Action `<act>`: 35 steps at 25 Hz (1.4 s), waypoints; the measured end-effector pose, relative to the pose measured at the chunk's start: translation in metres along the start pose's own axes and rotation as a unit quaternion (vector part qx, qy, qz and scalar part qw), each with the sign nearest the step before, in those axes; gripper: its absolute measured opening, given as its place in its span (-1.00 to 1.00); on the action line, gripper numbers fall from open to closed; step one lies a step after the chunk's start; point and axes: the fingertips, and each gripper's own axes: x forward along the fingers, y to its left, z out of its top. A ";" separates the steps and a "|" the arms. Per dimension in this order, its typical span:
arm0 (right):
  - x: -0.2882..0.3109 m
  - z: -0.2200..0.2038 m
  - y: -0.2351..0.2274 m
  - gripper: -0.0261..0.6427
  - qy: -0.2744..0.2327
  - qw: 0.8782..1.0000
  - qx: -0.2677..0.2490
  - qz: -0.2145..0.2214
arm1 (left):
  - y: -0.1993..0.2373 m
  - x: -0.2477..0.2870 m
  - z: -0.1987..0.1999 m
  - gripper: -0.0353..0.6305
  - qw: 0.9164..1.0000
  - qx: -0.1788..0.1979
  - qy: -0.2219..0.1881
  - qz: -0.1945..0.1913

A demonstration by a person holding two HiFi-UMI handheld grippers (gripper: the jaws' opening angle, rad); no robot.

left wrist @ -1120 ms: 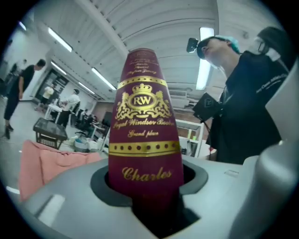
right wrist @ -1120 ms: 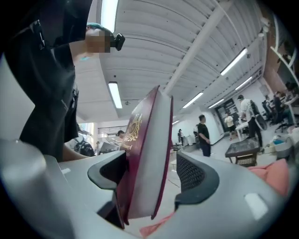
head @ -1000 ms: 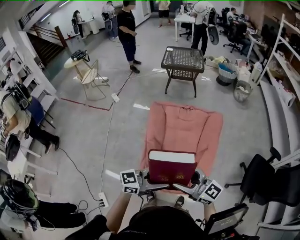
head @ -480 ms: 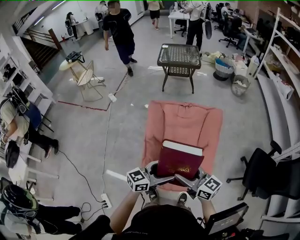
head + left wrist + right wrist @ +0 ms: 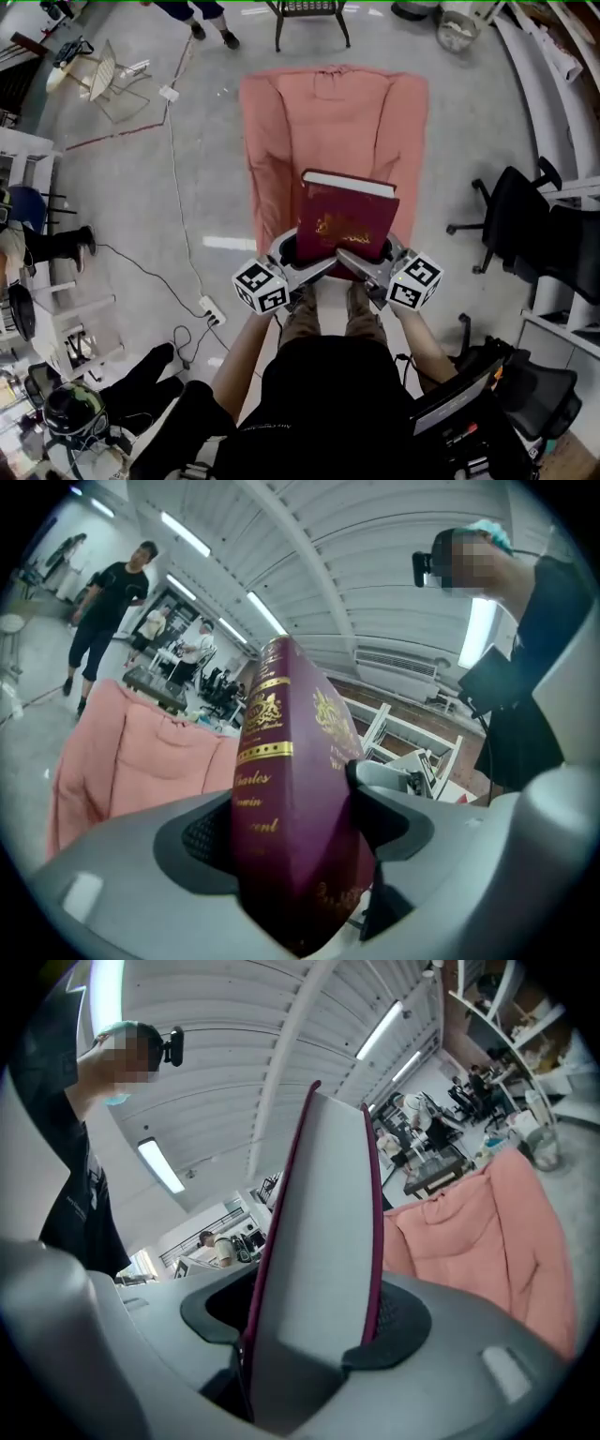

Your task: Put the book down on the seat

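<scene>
Now, book [image 5: 347, 220] is in the air over the front part of the seat [image 5: 328, 122], a pink-draped armchair. From the head view I cannot tell whether its underside touches the cushion.

- Book: dark red cover with gold print facing up at me, white page edges along the far side, spine to my left.
- Left gripper [image 5: 314, 260]: on the near left corner, spine side. Its own view shows the book wedged slantwise between the jaws, one pad against the spine edge and the other against the front cover, with no gap that I can make out. These jaws have just been opening wider, book between them all the same; I read it as clamped.
- Right gripper [image 5: 367, 260]: on the near right corner. Its view looks at the pale page block, a cover pressed by a pad on each side. Jaws have just eased open slightly, the book between them and held.
- Both marker cubes sit just in front of my knees.
- Surroundings: black office chair [image 5: 511, 216] well off to the right, cable [image 5: 178, 197] trailing to a power strip [image 5: 213, 309] on the grey floor at left.
</scene>
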 end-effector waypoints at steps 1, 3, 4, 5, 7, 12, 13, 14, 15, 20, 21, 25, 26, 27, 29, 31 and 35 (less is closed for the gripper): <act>0.004 -0.009 -0.014 -0.02 0.004 1.000 0.013 -0.005 | 0.011 0.005 -0.009 0.25 1.000 -0.014 0.005 0.006; 0.009 -0.036 -0.039 0.00 0.010 0.999 0.050 -0.021 | 0.030 0.009 -0.026 0.25 0.999 -0.034 0.017 0.020; 0.010 -0.050 -0.046 0.00 0.011 0.997 0.066 -0.027 | 0.035 0.007 -0.035 0.25 0.998 -0.041 0.025 0.028; 0.010 -0.061 -0.050 0.00 0.011 0.996 0.080 -0.032 | 0.038 0.005 -0.043 0.26 0.998 -0.045 0.033 0.035; 0.007 -0.074 -0.058 0.00 0.014 0.994 0.098 -0.038 | 0.042 0.008 -0.056 0.27 0.997 -0.050 0.043 0.049; -0.001 -0.095 -0.073 0.01 0.022 0.992 0.116 -0.039 | 0.047 0.020 -0.083 0.28 0.995 -0.058 0.057 0.063; -0.001 -0.102 -0.075 0.01 0.025 0.992 0.117 -0.039 | 0.050 0.019 -0.090 0.28 0.994 -0.061 0.060 0.062; 0.001 -0.109 -0.077 0.01 0.027 0.992 0.118 -0.039 | 0.053 0.018 -0.096 0.28 0.994 -0.063 0.063 0.062; 0.002 -0.116 -0.080 0.01 0.031 0.992 0.119 -0.038 | 0.056 0.018 -0.103 0.28 0.994 -0.063 0.065 0.062; 0.002 -0.157 -0.089 0.01 0.054 0.988 0.141 -0.037 | 0.068 0.014 -0.142 0.28 0.991 -0.073 0.090 0.062; 0.002 -0.165 -0.090 0.01 0.057 0.987 0.146 -0.038 | 0.070 0.012 -0.149 0.28 0.991 -0.075 0.095 0.062; 0.001 -0.195 -0.099 0.01 0.067 0.983 0.167 -0.034 | 0.078 0.011 -0.177 0.28 0.988 -0.076 0.110 0.072; -0.002 -0.203 -0.104 0.01 0.069 0.982 0.172 -0.034 | 0.080 0.014 -0.187 0.28 0.988 -0.079 0.114 0.075; -0.005 -0.214 -0.108 0.01 0.072 0.981 0.179 -0.035 | 0.081 0.016 -0.198 0.28 0.986 -0.085 0.118 0.077; -0.009 -0.235 -0.115 0.02 0.082 0.977 0.195 -0.035 | 0.086 0.016 -0.220 0.28 0.984 -0.098 0.123 0.085; -0.008 -0.253 -0.123 0.03 0.089 0.974 0.207 -0.034 | 0.093 0.015 -0.238 0.28 0.983 -0.107 0.123 0.091; -0.004 -0.279 -0.141 0.06 0.092 0.973 0.205 -0.056 | 0.112 0.017 -0.264 0.28 0.983 -0.107 0.124 0.084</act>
